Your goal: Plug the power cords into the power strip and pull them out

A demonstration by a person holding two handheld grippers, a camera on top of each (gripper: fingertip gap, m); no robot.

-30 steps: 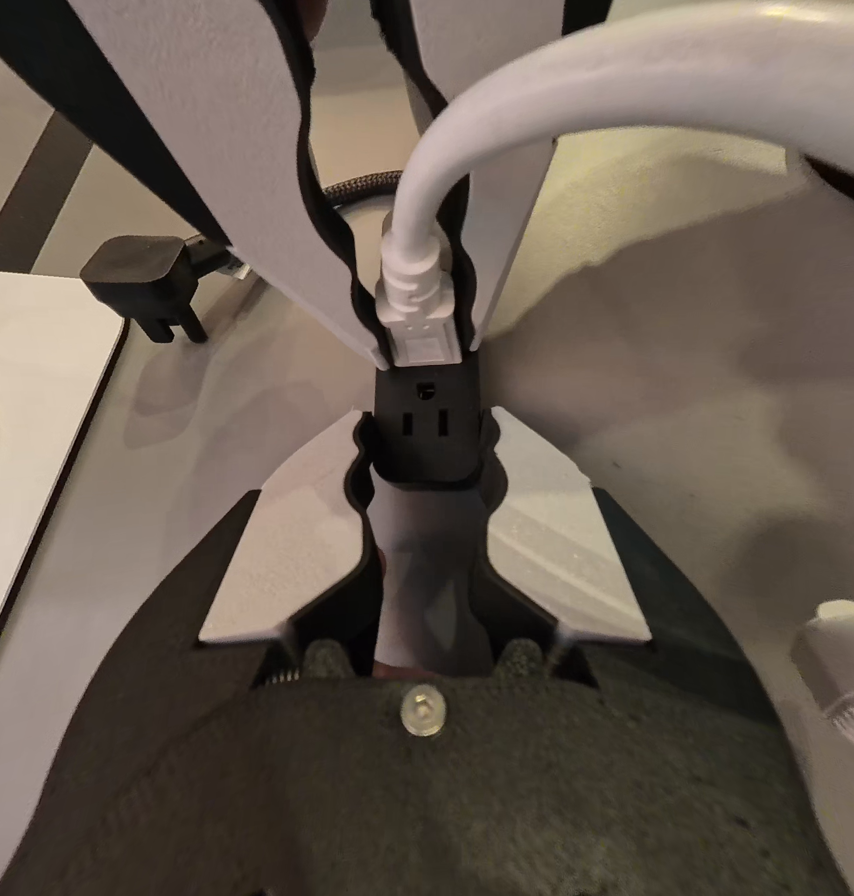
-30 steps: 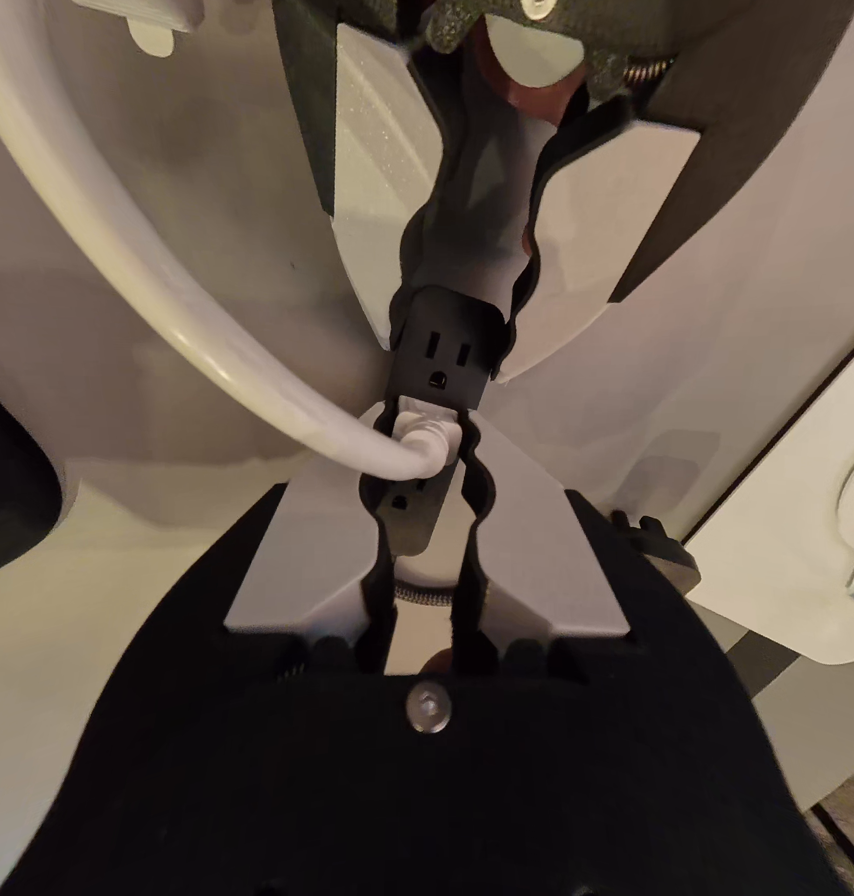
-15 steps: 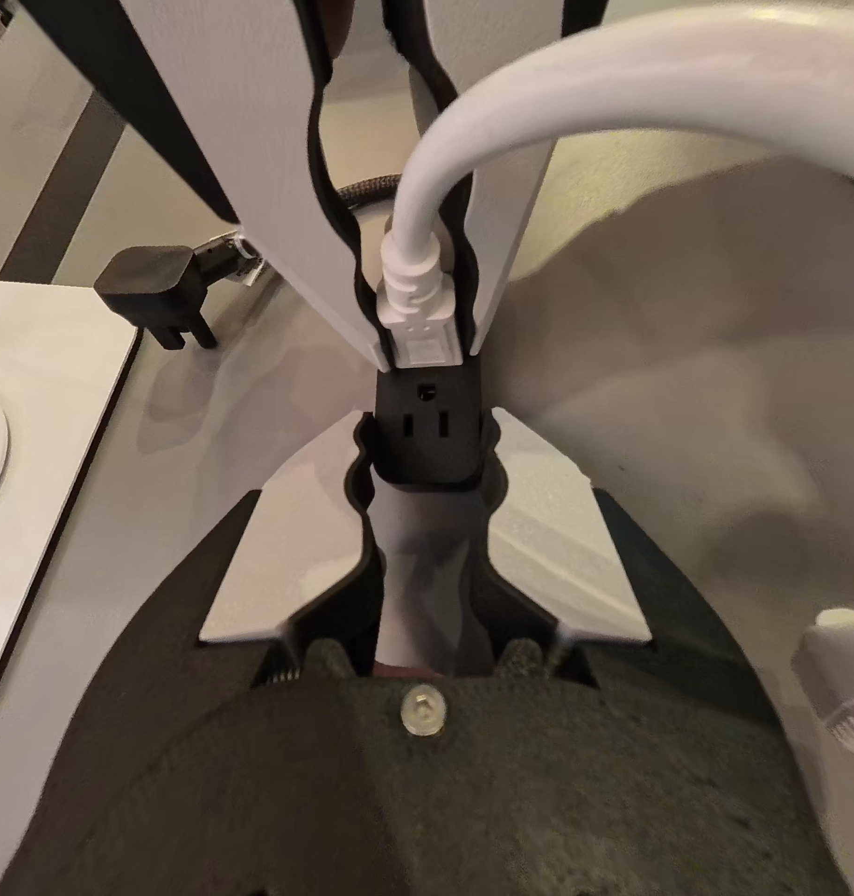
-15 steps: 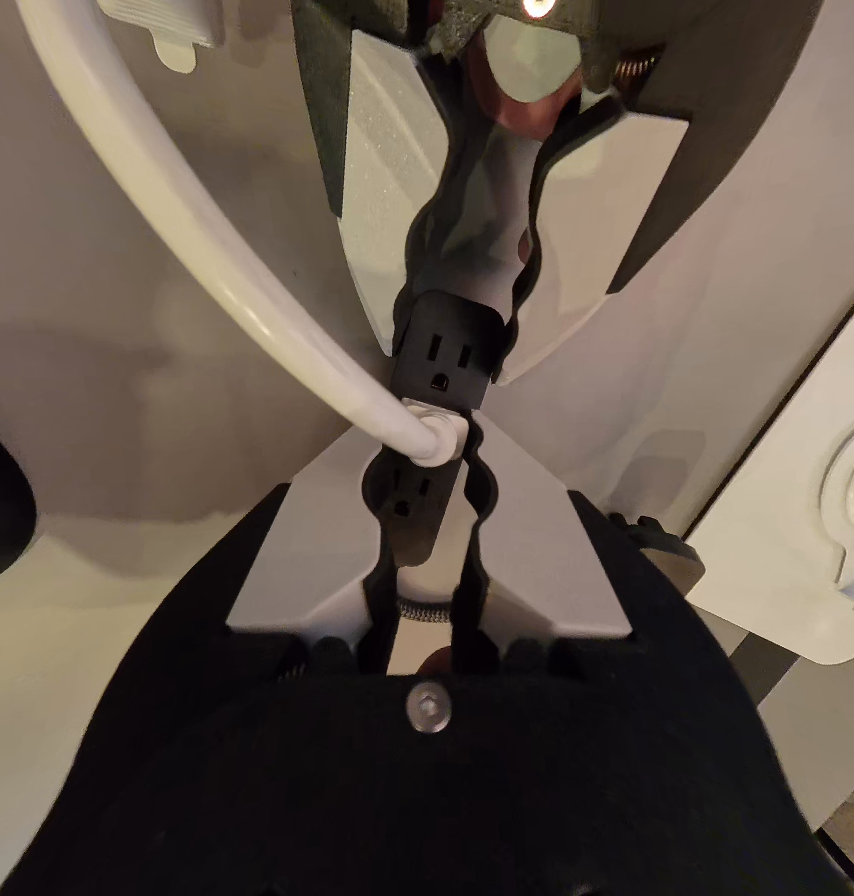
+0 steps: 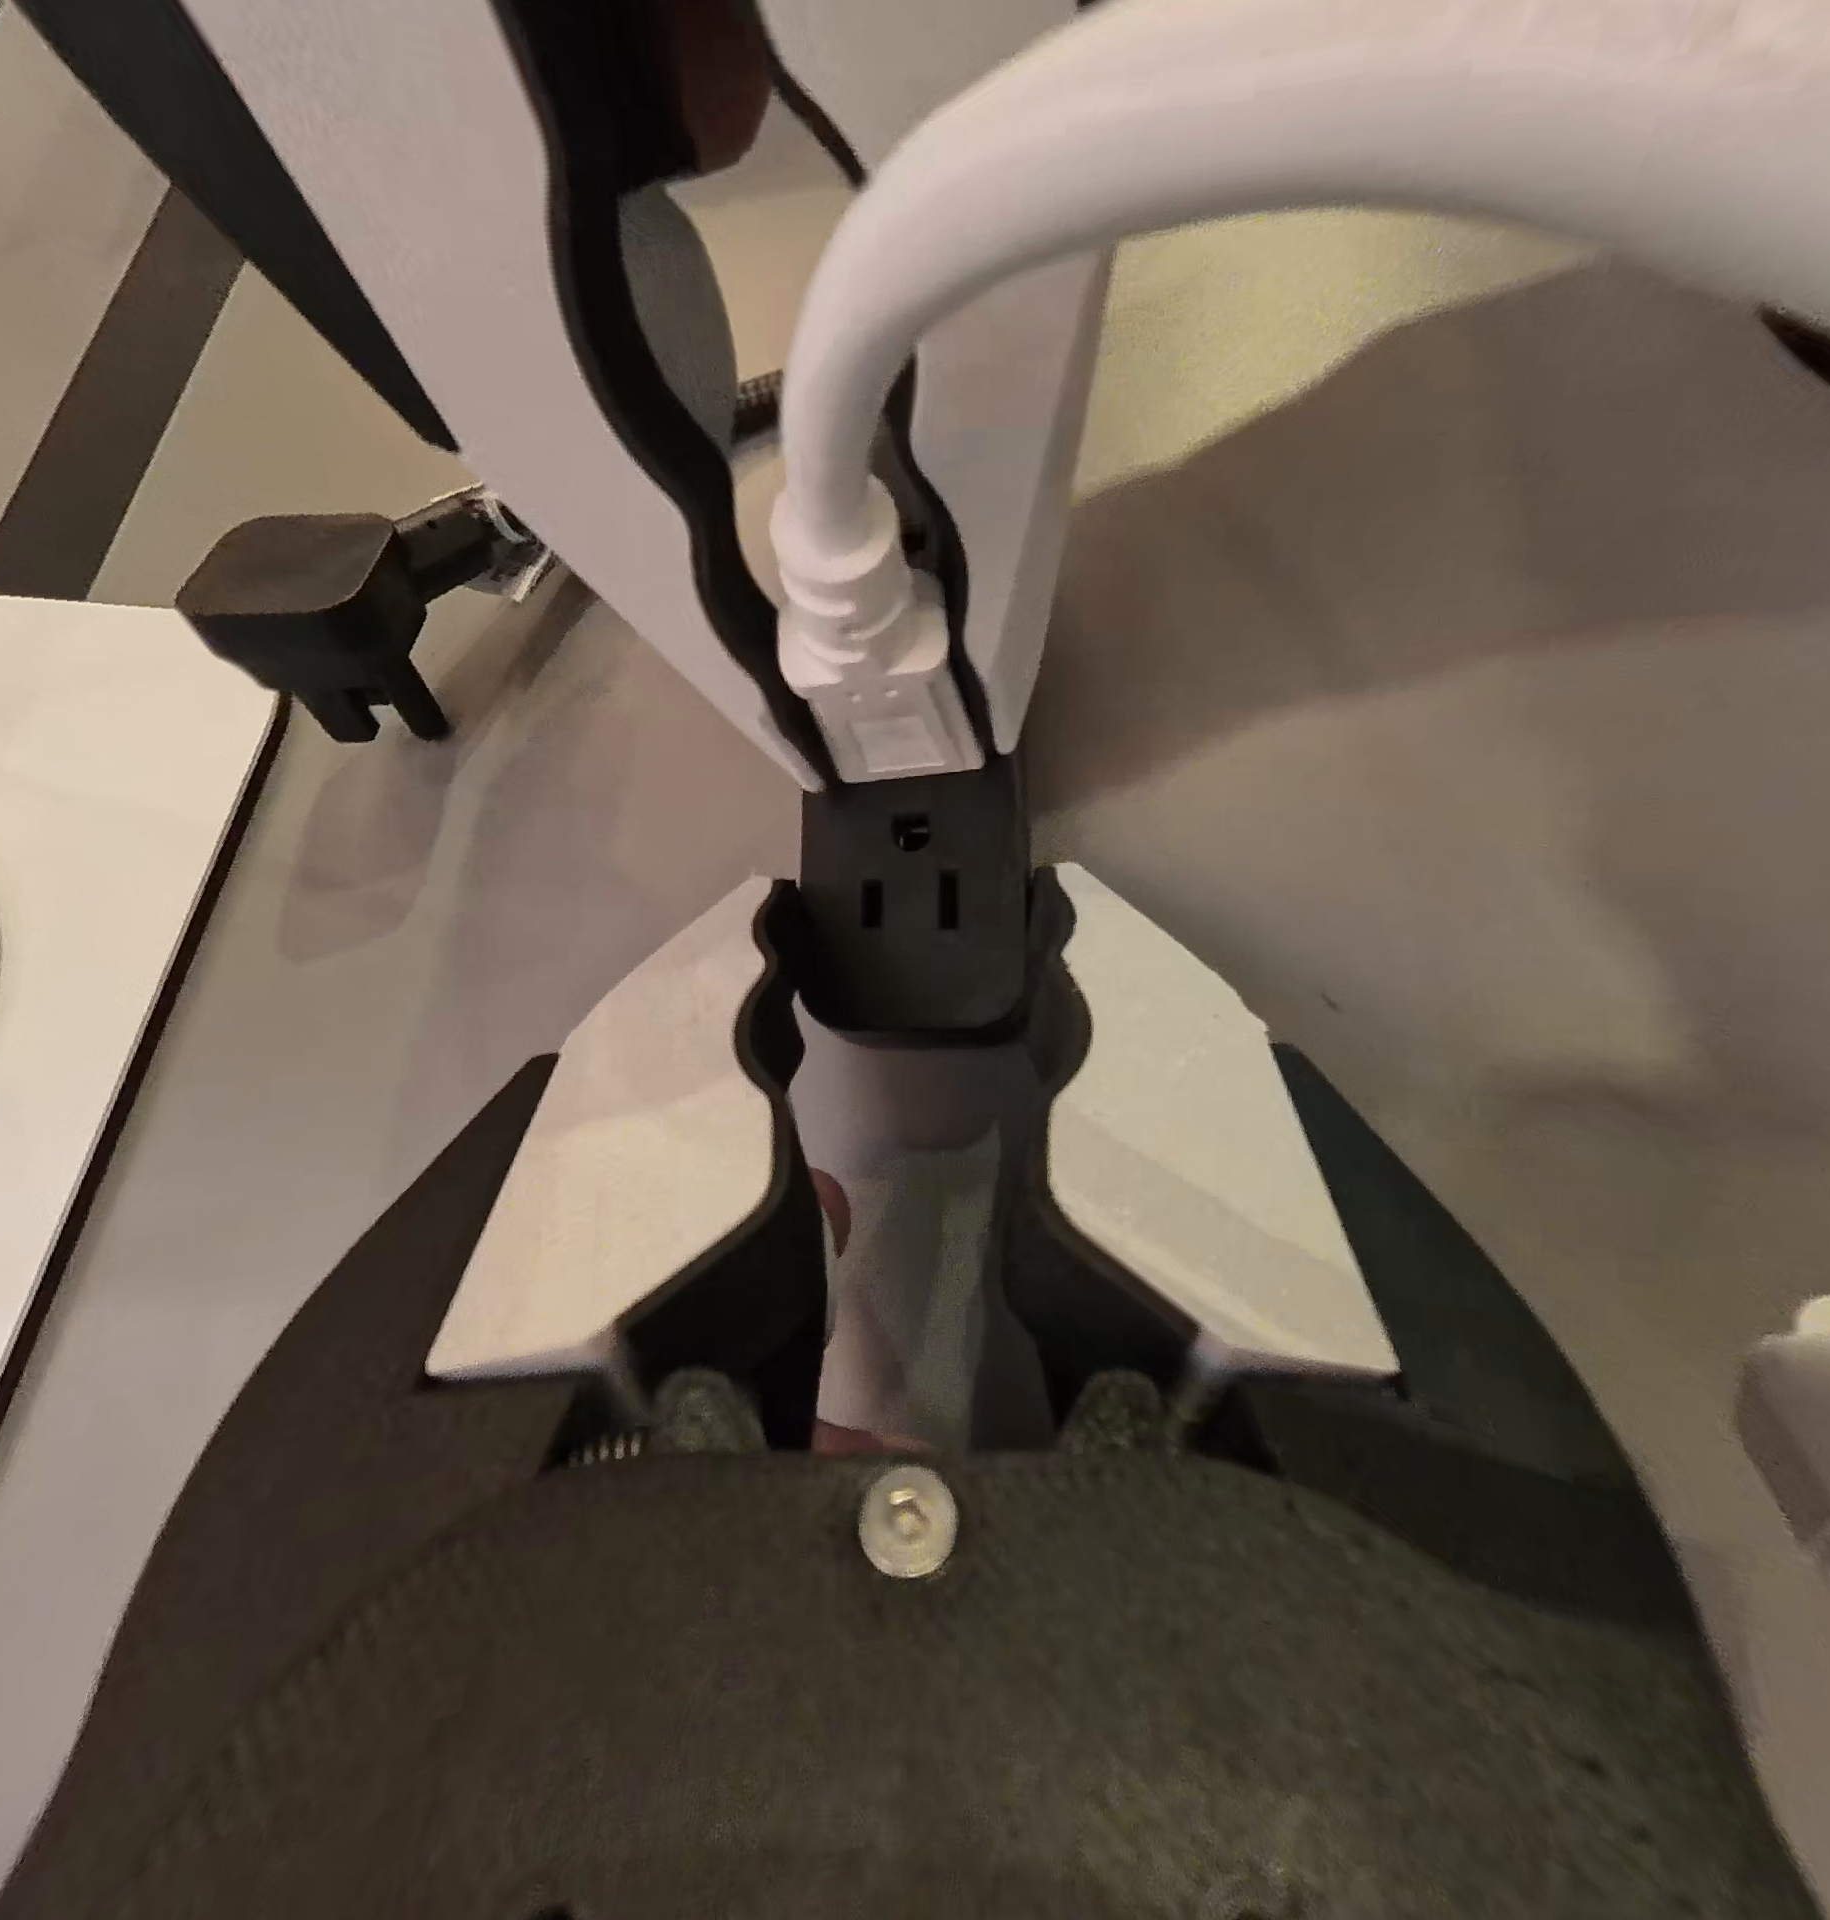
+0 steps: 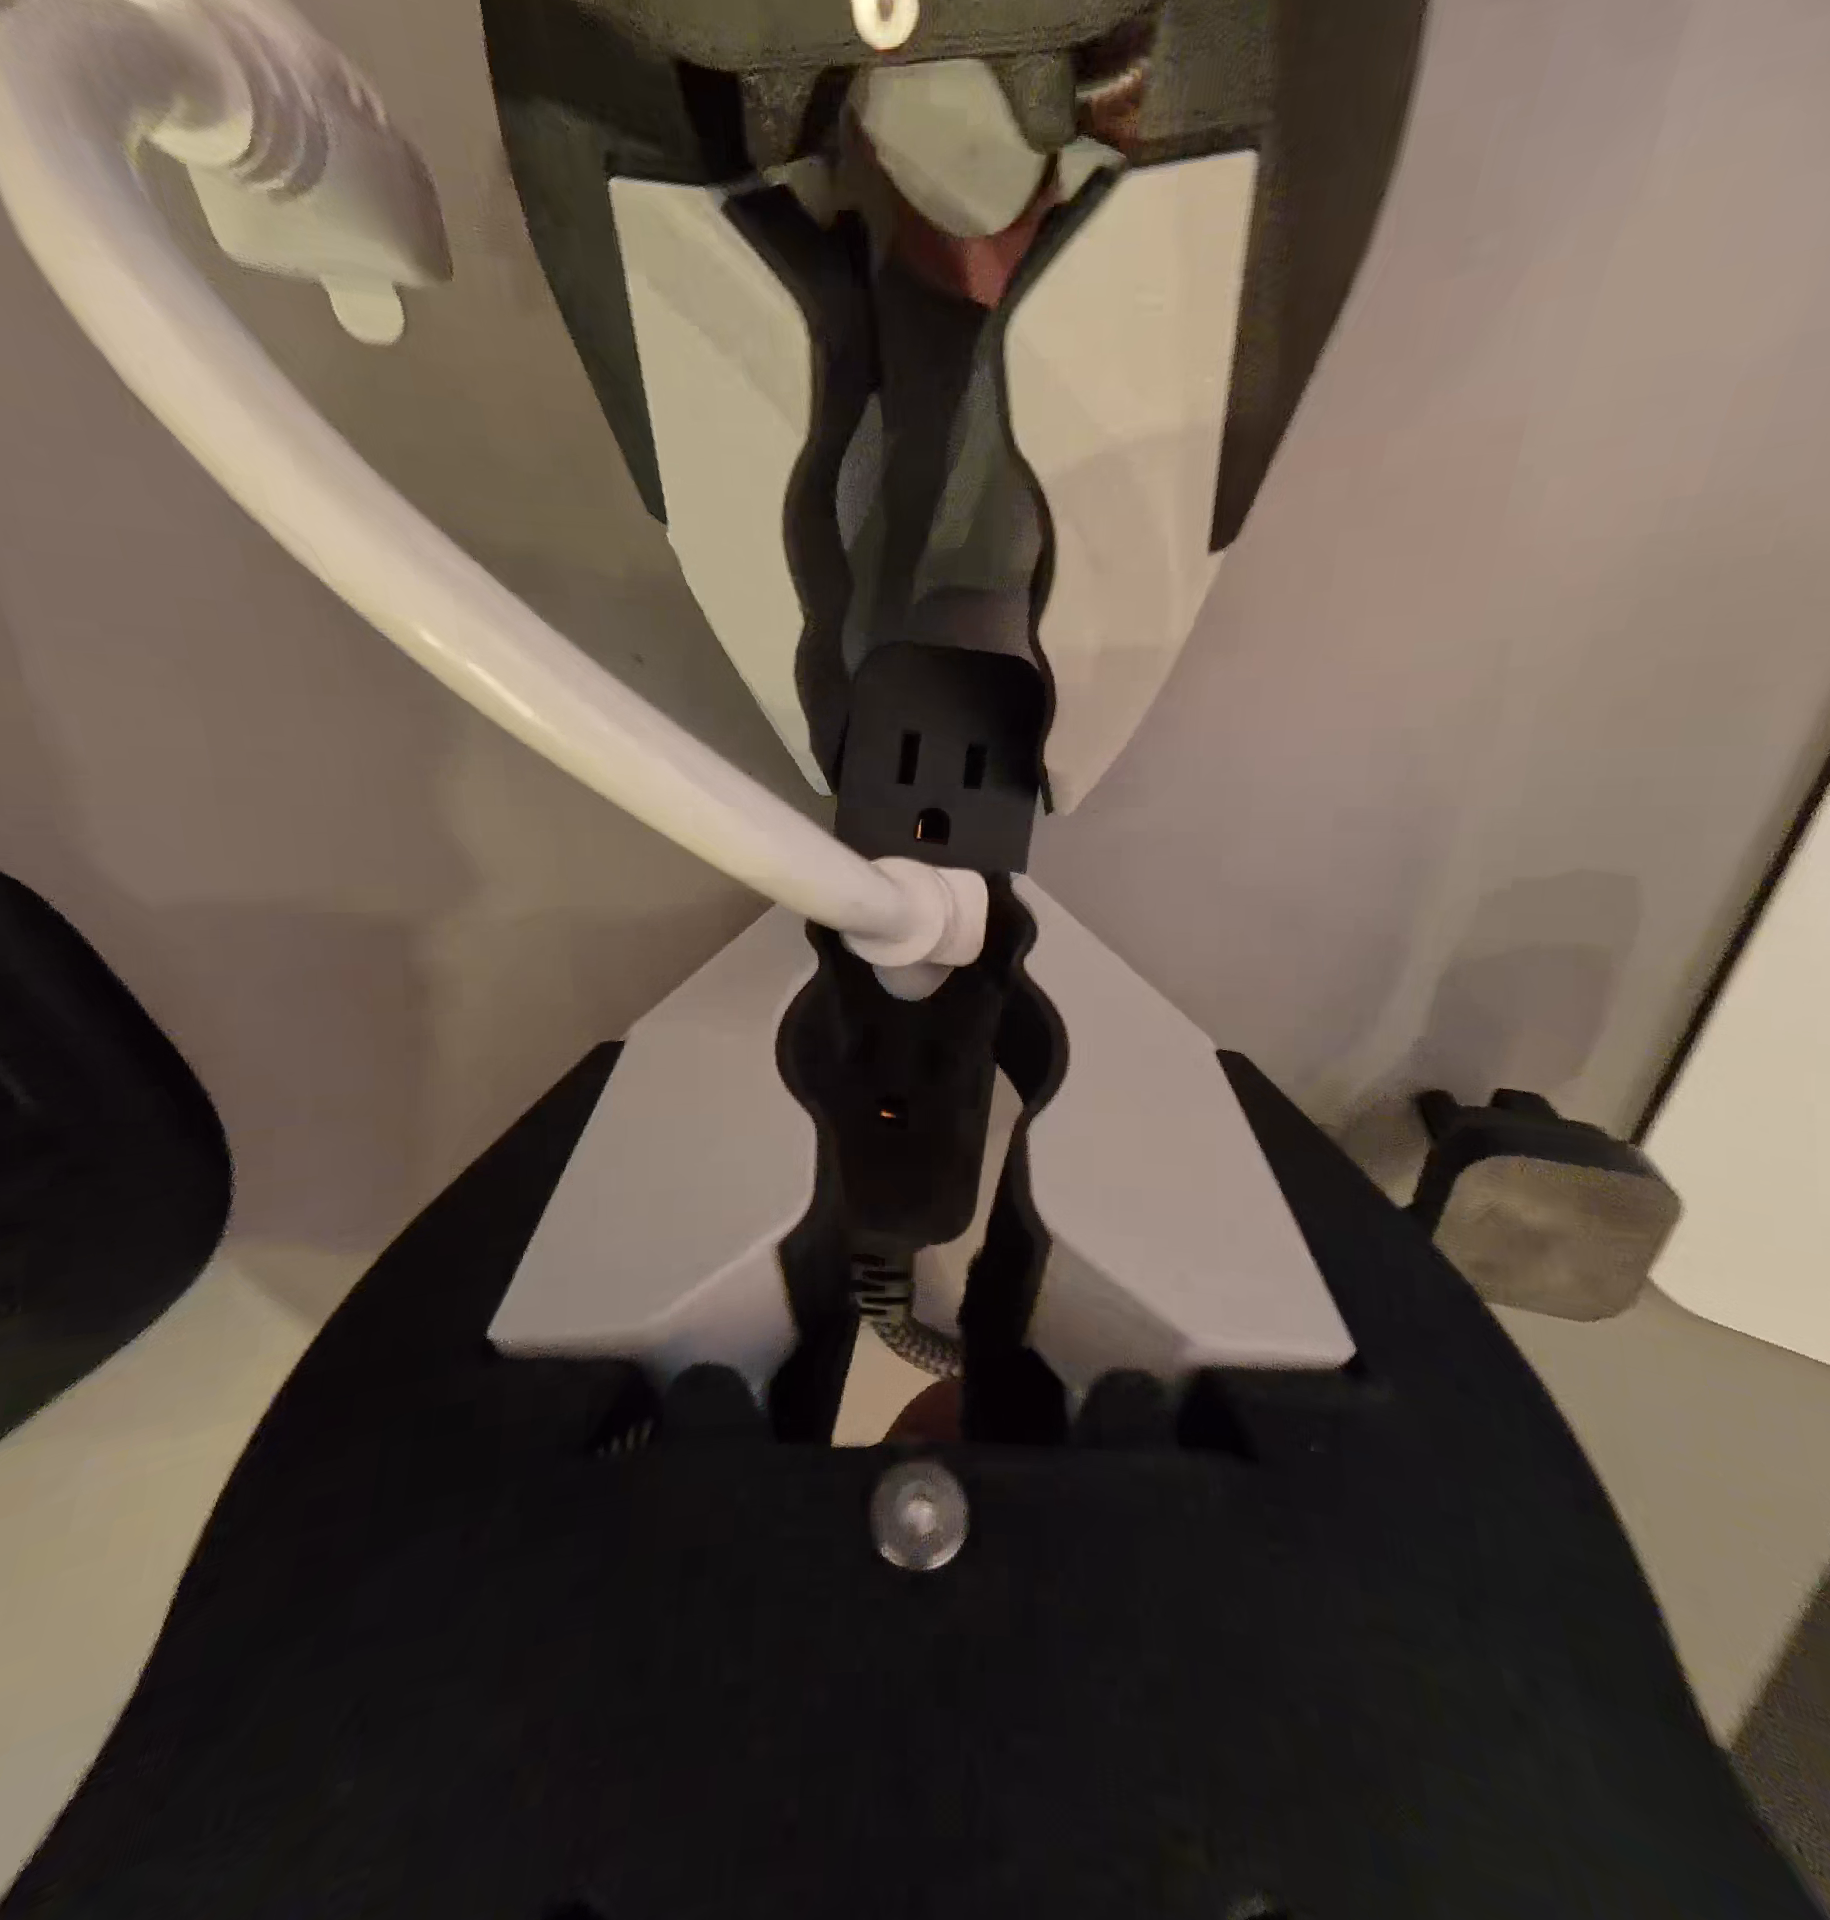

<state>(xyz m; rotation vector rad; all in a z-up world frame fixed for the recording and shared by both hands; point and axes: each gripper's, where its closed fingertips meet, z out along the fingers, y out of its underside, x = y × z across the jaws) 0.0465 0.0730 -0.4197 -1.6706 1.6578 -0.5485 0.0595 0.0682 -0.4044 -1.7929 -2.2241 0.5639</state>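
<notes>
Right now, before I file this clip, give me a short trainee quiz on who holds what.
1. True or false: the left gripper is open and empty.
2. The right gripper is shut on: A the white plug; B a spoon; C nothing.
3. How many free outlets of the black power strip show in the left wrist view?
Key: 1 false, it grips the black power strip; 2 A; 3 one.

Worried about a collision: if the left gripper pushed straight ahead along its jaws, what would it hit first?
Most likely the white plug seated in the black power strip it clamps, with the right gripper gripping that plug right behind; depth is hard to judge.
</notes>
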